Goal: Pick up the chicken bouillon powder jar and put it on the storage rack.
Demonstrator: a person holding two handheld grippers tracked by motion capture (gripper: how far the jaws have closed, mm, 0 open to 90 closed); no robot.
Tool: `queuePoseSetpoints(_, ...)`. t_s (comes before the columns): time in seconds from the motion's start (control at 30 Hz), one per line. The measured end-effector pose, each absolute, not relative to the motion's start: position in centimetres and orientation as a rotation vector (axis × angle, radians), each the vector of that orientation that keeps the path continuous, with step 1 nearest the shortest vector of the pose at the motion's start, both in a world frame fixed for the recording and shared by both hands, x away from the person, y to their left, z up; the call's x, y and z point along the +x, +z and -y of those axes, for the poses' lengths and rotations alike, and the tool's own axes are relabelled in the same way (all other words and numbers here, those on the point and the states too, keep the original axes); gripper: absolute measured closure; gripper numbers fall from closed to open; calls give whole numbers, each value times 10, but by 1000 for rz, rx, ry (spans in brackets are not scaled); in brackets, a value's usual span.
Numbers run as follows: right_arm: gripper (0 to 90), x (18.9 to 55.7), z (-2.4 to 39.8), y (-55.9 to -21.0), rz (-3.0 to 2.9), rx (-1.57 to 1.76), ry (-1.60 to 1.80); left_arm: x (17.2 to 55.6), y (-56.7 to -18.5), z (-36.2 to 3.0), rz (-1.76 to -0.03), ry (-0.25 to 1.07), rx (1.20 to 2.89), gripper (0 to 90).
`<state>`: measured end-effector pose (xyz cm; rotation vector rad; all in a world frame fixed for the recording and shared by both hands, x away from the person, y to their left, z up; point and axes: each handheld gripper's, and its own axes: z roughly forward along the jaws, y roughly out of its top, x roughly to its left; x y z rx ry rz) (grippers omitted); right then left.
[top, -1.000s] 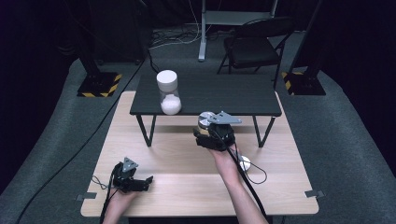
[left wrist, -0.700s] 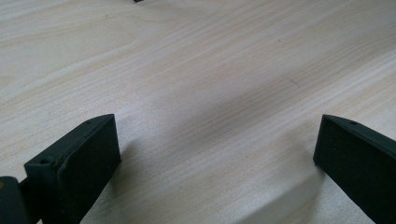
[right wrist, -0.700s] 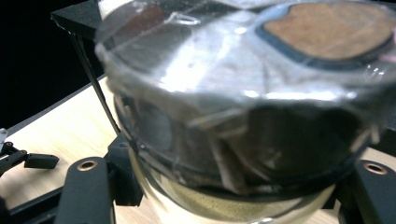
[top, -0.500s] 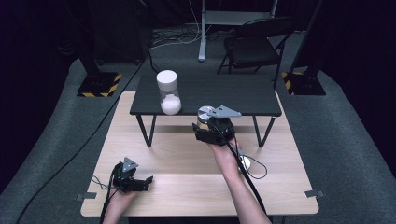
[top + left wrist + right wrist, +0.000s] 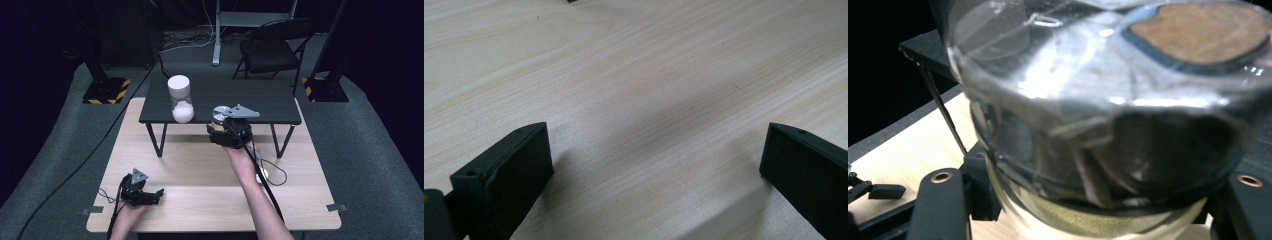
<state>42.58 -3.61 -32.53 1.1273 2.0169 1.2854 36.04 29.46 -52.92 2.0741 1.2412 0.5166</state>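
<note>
The right gripper (image 5: 225, 131), just right of centre in the high view, has its jaws clamped on a clear jar (image 5: 219, 120). The jar hangs at the front edge of the black shelf (image 5: 265, 97), above the wooden table (image 5: 200, 170). In the right gripper view the jar (image 5: 1098, 125) looms close: a glassy wall, a silvery lid in the upper half, and a tan, grainy layer along the lower edge. Whether its base rests on the shelf I cannot tell.

The left gripper (image 5: 150, 196) lies low at the lower left of the high view, and in its own view the jaws stand wide apart over bare wood (image 5: 649, 100), with nothing between them.

The jar looks rigid, smooth and probably glass, so I judge it slippery against the pads and breakable if dropped or knocked on the shelf edge. The loose filling likely sits low and may shift if the jar tips, so it should travel upright. The best hold seems to be the round body below the lid, squeezed across its widest part, not the lid itself, which might turn or lift.

A second jar (image 5: 180, 100) with a white lid and white contents stands at the shelf's left end, well apart.
</note>
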Motion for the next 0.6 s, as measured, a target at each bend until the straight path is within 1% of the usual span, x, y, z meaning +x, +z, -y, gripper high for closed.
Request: queuePoseSetpoints(0.6,307,438,33,-306,-2002,1111,1275,360,-529,-295,-1241,516,2074,2)
